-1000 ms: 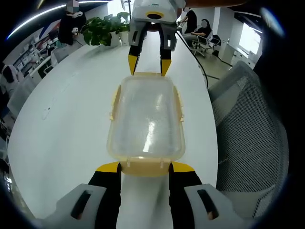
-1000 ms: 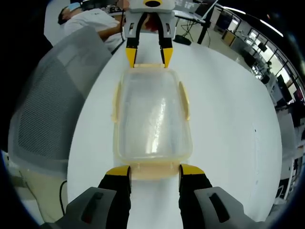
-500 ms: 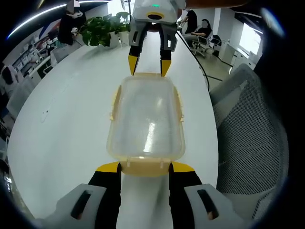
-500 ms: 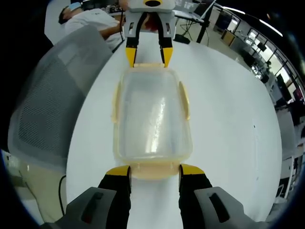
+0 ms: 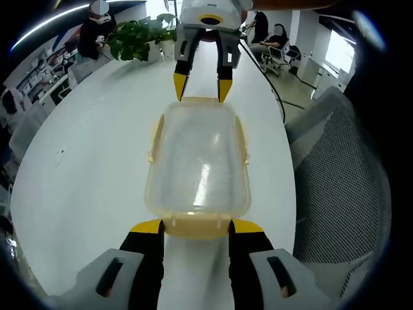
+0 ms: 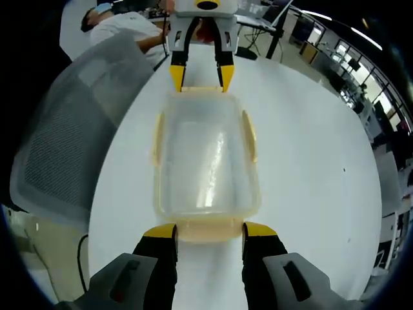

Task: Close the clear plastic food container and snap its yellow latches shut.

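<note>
A clear plastic container (image 5: pixel 197 161) with its lid on lies lengthwise on the white table (image 5: pixel 84 161). Yellow side latches (image 5: pixel 155 139) run along its long edges. My left gripper (image 5: pixel 197 227) is open, its yellow-tipped jaws flanking the near end latch (image 5: pixel 197 219). The right gripper (image 5: pixel 200 87) stands open at the far end, its tips at the container's rim. In the right gripper view the same container (image 6: pixel 205 158) lies between my right gripper (image 6: pixel 210 231), which straddles its near yellow end latch (image 6: pixel 210 226), and the left gripper (image 6: pixel 200 77) opposite.
A grey mesh chair (image 5: pixel 342 174) stands close beside the table edge, seen also as the chair (image 6: pixel 64 129) on the left. A potted plant (image 5: pixel 139 39) sits at the far end of the table. A black cable (image 5: pixel 271 84) trails off the edge. People sit further back.
</note>
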